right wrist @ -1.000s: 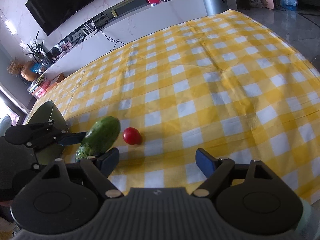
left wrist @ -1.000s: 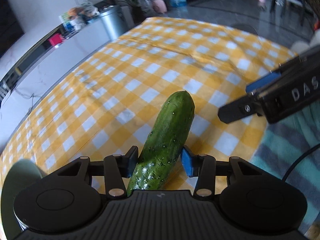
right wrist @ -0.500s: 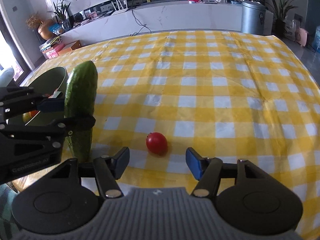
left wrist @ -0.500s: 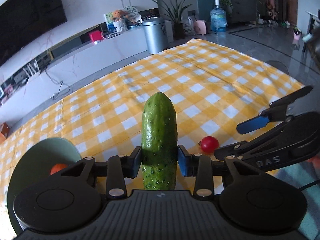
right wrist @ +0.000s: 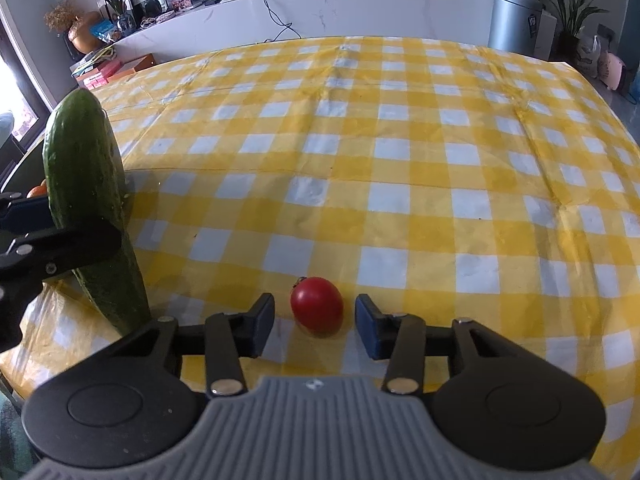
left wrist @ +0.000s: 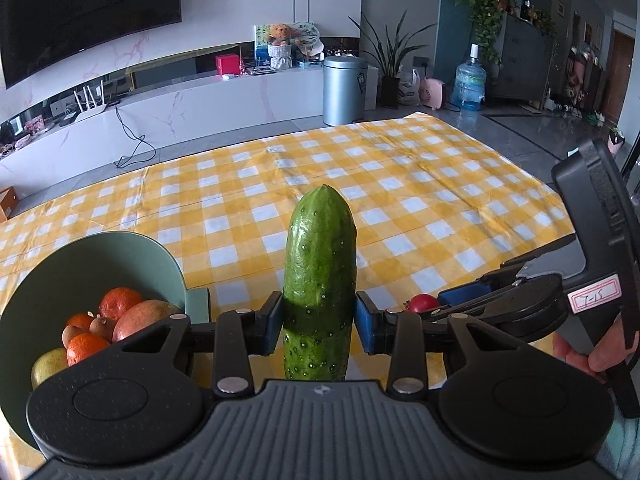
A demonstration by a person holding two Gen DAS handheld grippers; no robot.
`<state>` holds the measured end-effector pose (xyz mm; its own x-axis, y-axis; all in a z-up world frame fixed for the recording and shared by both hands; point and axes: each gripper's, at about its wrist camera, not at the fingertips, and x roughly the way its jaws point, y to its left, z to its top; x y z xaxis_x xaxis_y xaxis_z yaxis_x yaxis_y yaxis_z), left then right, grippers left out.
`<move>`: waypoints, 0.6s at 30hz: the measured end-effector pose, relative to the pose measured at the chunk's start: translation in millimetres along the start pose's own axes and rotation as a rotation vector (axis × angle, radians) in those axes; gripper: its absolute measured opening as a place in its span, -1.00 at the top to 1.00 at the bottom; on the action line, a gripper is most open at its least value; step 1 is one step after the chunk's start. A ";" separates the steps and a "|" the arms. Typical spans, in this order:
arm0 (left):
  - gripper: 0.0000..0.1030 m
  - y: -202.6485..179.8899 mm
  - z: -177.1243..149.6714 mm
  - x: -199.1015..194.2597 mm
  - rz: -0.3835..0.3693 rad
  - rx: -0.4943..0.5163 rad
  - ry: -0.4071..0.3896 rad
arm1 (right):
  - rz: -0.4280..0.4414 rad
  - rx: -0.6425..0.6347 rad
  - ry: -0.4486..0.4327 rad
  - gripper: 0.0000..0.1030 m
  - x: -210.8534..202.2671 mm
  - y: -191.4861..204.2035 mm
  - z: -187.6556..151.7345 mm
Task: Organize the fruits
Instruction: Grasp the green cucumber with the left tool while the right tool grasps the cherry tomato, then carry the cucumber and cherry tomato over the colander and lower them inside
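Note:
My left gripper [left wrist: 319, 322] is shut on a green cucumber [left wrist: 320, 276] and holds it upright above the yellow checked tablecloth [left wrist: 360, 184]. The cucumber also shows at the left of the right wrist view [right wrist: 90, 200]. A green bowl [left wrist: 132, 248] with oranges, a mango and other fruit stands to the left of the cucumber. My right gripper [right wrist: 315, 322] is open, its blue pads on either side of a small red tomato [right wrist: 317, 306] on the cloth without touching it. The tomato peeks out in the left wrist view [left wrist: 422, 303].
The right gripper's body [left wrist: 560, 304] and the hand holding it fill the right of the left wrist view. The tablecloth [right wrist: 400, 160] stretches far ahead. A white TV bench and a metal bin [left wrist: 344, 90] stand beyond the table.
My left gripper has swung left with the cucumber, bringing the bowl into view. My right gripper has moved forward and narrowed, so the tomato now sits between its pads.

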<state>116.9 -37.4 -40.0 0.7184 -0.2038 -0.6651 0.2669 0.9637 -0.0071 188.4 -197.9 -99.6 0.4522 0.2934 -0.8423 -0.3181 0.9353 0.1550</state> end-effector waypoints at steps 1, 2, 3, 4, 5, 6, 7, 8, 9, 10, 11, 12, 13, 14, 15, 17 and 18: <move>0.18 0.6 -0.4 -0.3 0.002 -0.006 -0.003 | -0.002 -0.002 0.006 0.29 1.8 0.3 0.1; 0.18 1.5 -1.2 -1.1 0.003 -0.014 -0.005 | -0.004 -0.003 0.011 0.37 3.2 0.7 0.3; 0.18 2.1 -1.6 -1.6 0.004 -0.019 -0.007 | -0.006 -0.004 0.016 0.41 4.9 1.2 0.6; 0.18 2.5 -1.7 -2.1 0.004 -0.023 -0.009 | -0.011 -0.007 0.014 0.45 5.3 1.9 0.6; 0.18 2.8 -2.1 -2.8 0.005 -0.026 -0.012 | -0.013 -0.007 0.013 0.46 6.2 2.1 1.1; 0.18 3.2 -2.6 -3.6 0.006 -0.029 -0.015 | -0.016 -0.008 0.012 0.47 7.0 2.7 1.2; 0.18 3.5 -2.9 -4.7 0.006 -0.033 -0.017 | -0.019 -0.009 0.011 0.50 7.3 3.3 1.2; 0.18 3.1 -2.8 -5.1 0.004 -0.042 -0.021 | -0.018 -0.009 0.010 0.51 7.3 3.3 1.2; 0.18 3.9 -2.5 -6.7 0.001 -0.051 -0.024 | -0.019 -0.008 0.009 0.51 7.3 3.7 0.7; 0.18 4.0 -2.2 -8.7 -0.002 -0.058 -0.028 | -0.020 -0.008 0.006 0.51 6.4 3.7 0.4; 0.18 3.9 -1.7 -11.2 -0.004 -0.062 -0.034 | -0.021 -0.007 -0.002 0.51 3.7 3.4 -0.5; 0.18 3.4 -0.7 -14.2 -0.004 -0.066 -0.042 | -0.021 -0.007 -0.012 0.51 1.5 3.6 -0.9; 0.18 3.2 0.1 -17.6 -0.005 -0.069 -0.048 | -0.021 -0.007 -0.025 0.51 -1.3 3.4 -1.2; 0.18 2.0 1.7 -20.6 -0.006 -0.071 -0.056 | -0.021 -0.007 -0.037 0.51 -4.1 3.4 -1.7; 0.18 2.3 3.6 -24.4 -0.008 -0.072 -0.064 | -0.021 -0.006 -0.048 0.51 -6.6 3.5 -2.2; 0.18 3.4 7.7 -34.5 -0.013 -0.076 -0.080 | -0.017 -0.004 -0.076 0.51 -13.0 3.6 -3.0; 0.18 3.6 10.3 -39.1 -0.012 -0.080 -0.089 | -0.014 -0.005 -0.089 0.51 -16.3 4.2 -3.2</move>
<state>96.3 -27.7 -6.3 0.7704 -0.2267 -0.5959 0.2265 0.9710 -0.0765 177.1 -199.4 -86.9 0.5290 0.2967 -0.7950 -0.3155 0.9385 0.1403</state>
